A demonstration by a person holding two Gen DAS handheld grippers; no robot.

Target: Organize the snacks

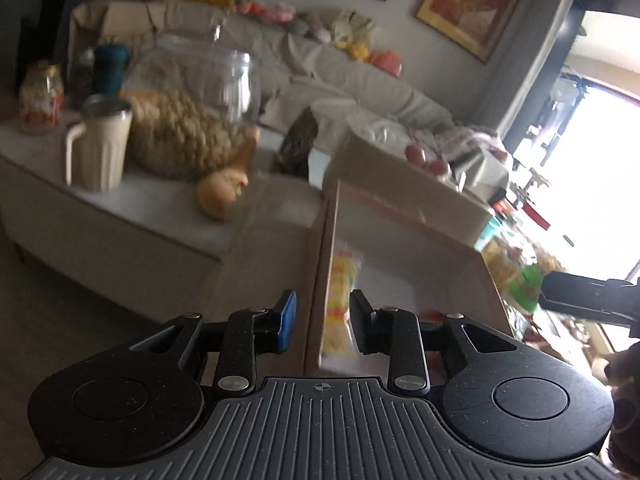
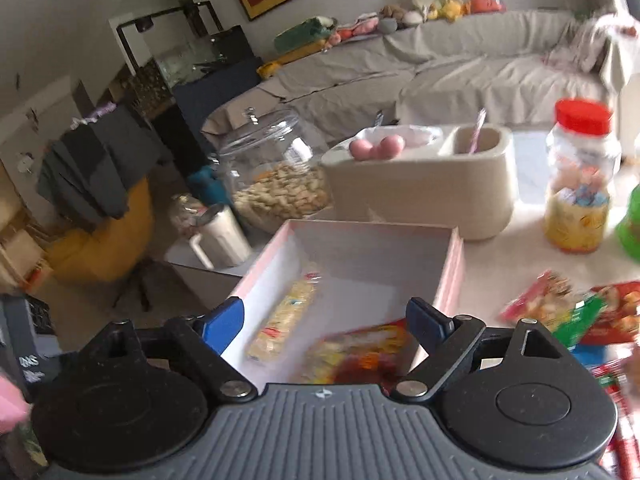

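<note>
Box (image 1: pixel 404 236) walls filled the middle of the left wrist view, pink outside and white inside, and the left tool (image 1: pixel 323 322) hung over the box's near left wall with its jaws narrow and nothing gripped. A yellow snack bar (image 1: pixel 340 304) lay inside the box, along that wall, showing in the gap between the fingers but not pinched. Beyond the box stood a cream organiser (image 1: pixel 400 176), and left of the box a cream mug (image 1: pixel 100 148).

In the right wrist view the right tool (image 2: pixel 326 322) stood wide over the box's (image 2: pixel 452 268) near edge, holding nothing. The snack bar (image 2: pixel 282 318) lay in the box's left half; a red-and-yellow snack packet (image 2: pixel 360 354) lay in the near right corner, under the jaws. Right of the box, on the desk (image 2: pixel 500 256), more loose packets (image 2: pixel 580 312) lay scattered.
</note>
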